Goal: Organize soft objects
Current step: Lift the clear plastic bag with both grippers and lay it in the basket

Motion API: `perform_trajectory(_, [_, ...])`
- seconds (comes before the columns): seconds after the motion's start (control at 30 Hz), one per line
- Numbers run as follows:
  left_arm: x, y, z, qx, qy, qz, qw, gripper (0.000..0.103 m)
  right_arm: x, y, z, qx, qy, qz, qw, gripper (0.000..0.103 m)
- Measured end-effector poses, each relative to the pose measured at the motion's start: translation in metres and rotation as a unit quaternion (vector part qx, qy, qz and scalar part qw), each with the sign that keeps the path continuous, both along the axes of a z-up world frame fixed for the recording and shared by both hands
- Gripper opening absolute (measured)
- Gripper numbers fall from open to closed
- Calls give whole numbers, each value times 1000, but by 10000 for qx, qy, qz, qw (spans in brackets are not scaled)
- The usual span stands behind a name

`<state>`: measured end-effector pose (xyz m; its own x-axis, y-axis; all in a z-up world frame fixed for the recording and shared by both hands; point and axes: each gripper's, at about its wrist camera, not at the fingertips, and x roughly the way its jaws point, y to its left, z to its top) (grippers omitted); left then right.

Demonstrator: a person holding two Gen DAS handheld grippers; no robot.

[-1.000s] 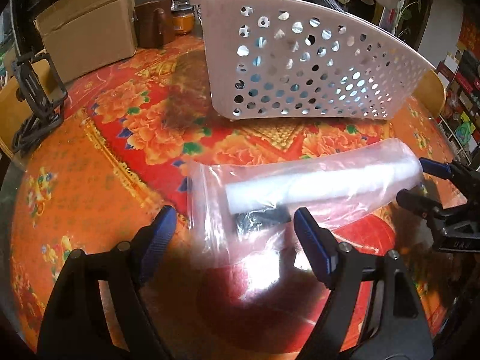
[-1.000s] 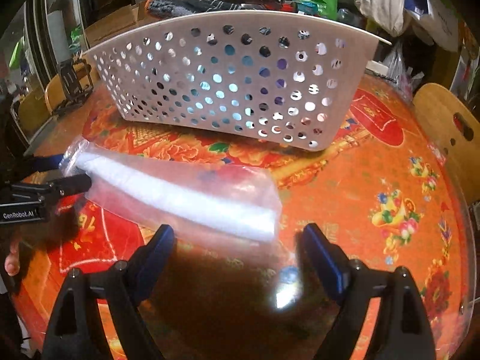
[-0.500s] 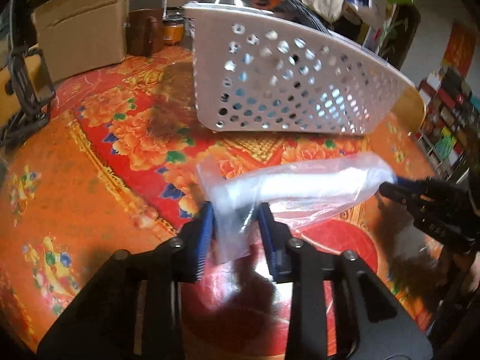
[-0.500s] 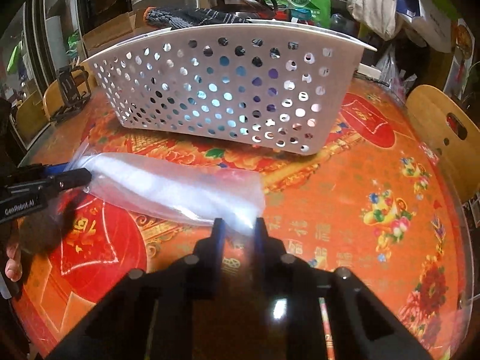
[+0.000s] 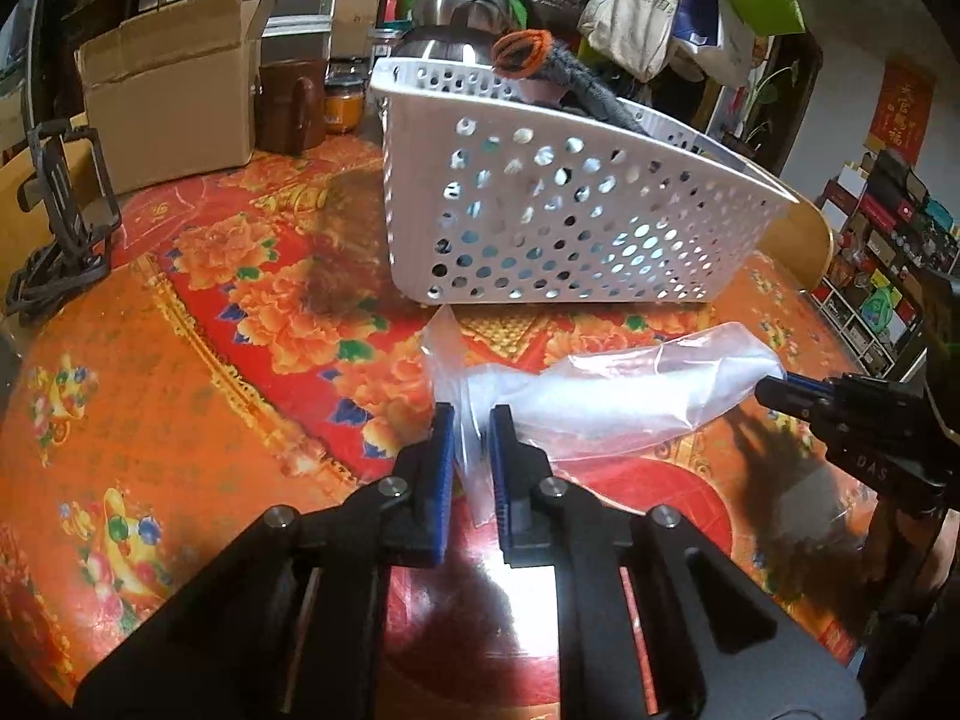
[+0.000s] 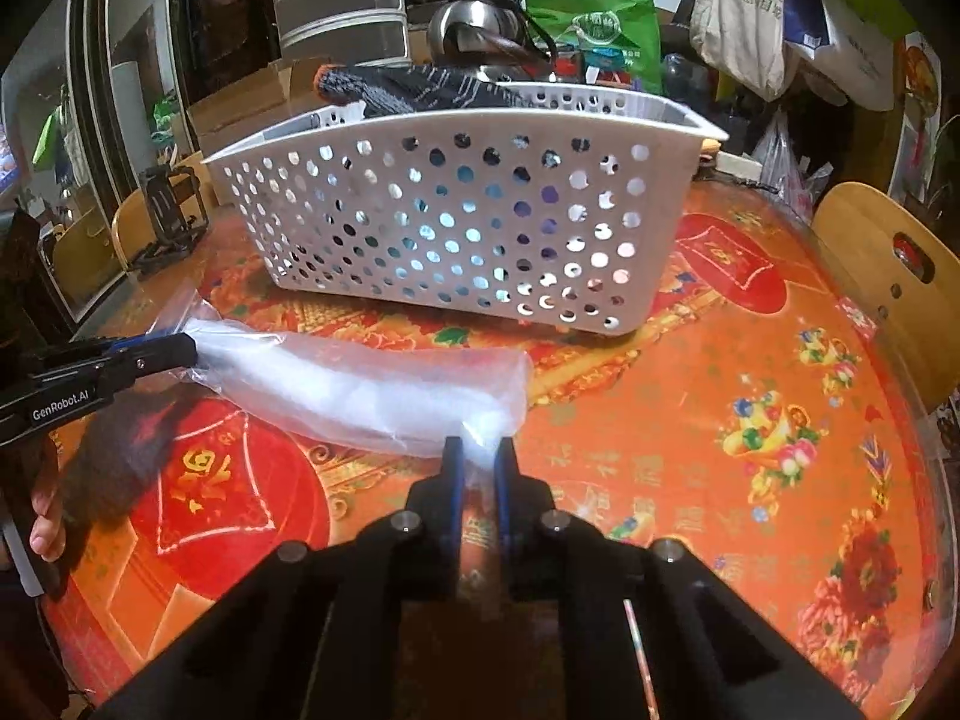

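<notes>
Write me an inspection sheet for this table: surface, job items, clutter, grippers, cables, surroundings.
Surface: round table under a glossy red and orange floral cover.
Job's things: clear plastic bag with a white roll inside, held off the table at both ends; white perforated basket behind it, a dark knitted item resting on its rim.
Clutter: cardboard box, brown jar, black stand, steel kettle.
Grippers: left gripper shut on one bag end; right gripper shut on the other.
Cables: nothing seen.
Surroundings: hanging bags, wooden chair, shelves.
</notes>
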<state>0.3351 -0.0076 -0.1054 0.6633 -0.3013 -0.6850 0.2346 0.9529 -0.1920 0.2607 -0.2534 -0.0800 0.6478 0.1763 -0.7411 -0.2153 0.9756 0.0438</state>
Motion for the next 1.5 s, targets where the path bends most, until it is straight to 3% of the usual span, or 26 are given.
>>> perform_trajectory(0.33, [-15,1,18,-214,-333,-43,9992,9,-14,-8,20,181,-278,-18,9994,8])
perform_trajectory(0.6, [-41,-3,64,-178,-705,-63,9973,9,-36,-10,63,200,-707,29,9973,8])
perform_trajectory(0.83, [-39,-10,114,-152,-947,-109,9953,9,-36,-15,102,175,-940,43,9954,8])
perform_trajectory(1.2, [42,-21,213,-194,-1105,-39,9937,9,40,-25,181,134,-1173,-67,9930,8])
perform_trajectory(1.37, [89,-33,236,49,-1102,56,9939,9,86,-28,191,58,-1100,-192,9937,8])
perform_trajectory(1.5, [129,-43,237,257,-937,167,9951,9,119,-32,186,41,-954,-253,9951,8])
